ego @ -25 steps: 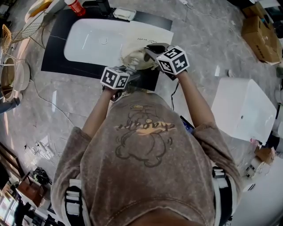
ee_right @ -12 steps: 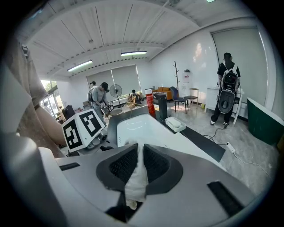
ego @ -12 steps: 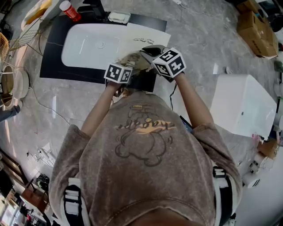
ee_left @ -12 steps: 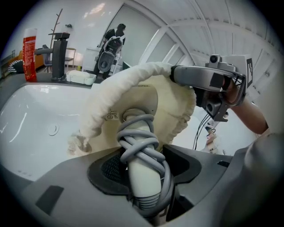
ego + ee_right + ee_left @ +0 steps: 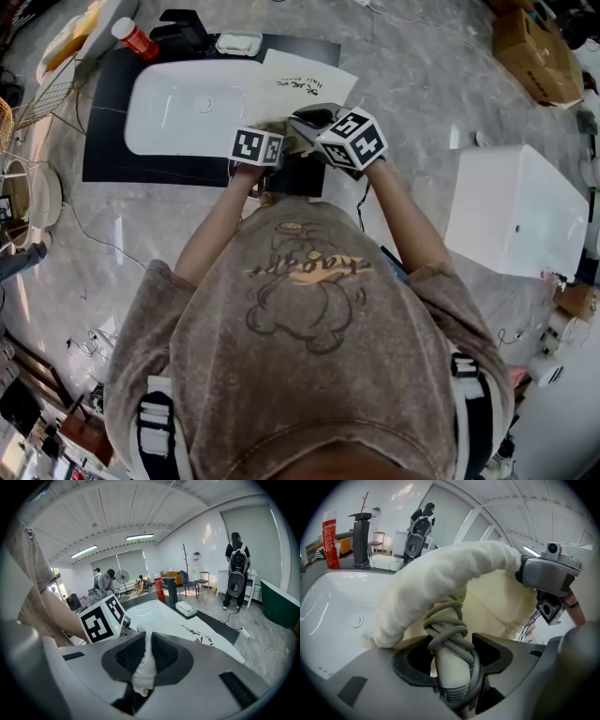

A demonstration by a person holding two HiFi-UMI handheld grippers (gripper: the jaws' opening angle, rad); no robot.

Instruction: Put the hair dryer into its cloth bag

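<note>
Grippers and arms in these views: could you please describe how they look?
Both the left gripper and right gripper have smooth grey bodies with black textured jaw pads. Each carries a white cube with black square markers. The person wears a short-sleeved, washed brown T-shirt; forearms are bare.

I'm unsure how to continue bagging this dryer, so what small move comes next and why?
Probably push the left gripper forward: it grips the hair dryer by its cord-wrapped handle, which sticks out of the cloth bag, while the right gripper pinches the bag's edge.
</note>
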